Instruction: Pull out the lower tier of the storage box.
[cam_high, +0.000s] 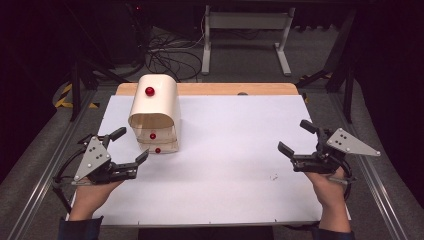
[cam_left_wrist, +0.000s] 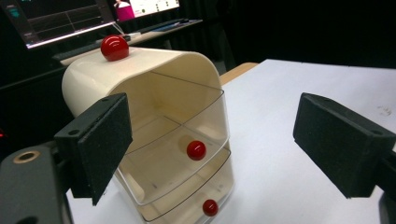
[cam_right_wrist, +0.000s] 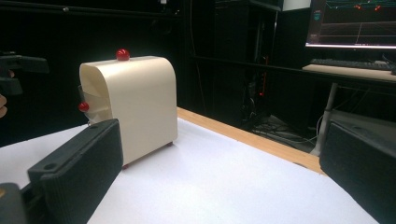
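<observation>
A cream drawer cabinet (cam_high: 155, 112) (cam_left_wrist: 154, 93) (cam_right_wrist: 135, 102) with a rounded top stands on the white sheet, left of middle. A red knob (cam_high: 149, 91) (cam_left_wrist: 114, 47) (cam_right_wrist: 123, 54) sits on its top. Its clear drawers carry red knobs (cam_high: 153, 136) (cam_left_wrist: 196, 150), the lowest knob (cam_high: 158, 150) (cam_left_wrist: 209, 207) near the sheet. My left gripper (cam_high: 132, 144) (cam_left_wrist: 212, 154) is open, just left of the cabinet's front, with nothing between its jaws. My right gripper (cam_high: 295, 137) (cam_right_wrist: 219, 172) is open near the sheet's right edge, far from the cabinet, also holding nothing.
The white sheet (cam_high: 230, 150) covers a wooden table (cam_high: 225, 89). Metal rails (cam_high: 380, 180) run along both sides. Cables (cam_high: 165, 55) and a white stand (cam_high: 245, 30) lie on the floor beyond. A monitor (cam_right_wrist: 355, 23) and keyboard (cam_right_wrist: 355, 63) stand off to the side.
</observation>
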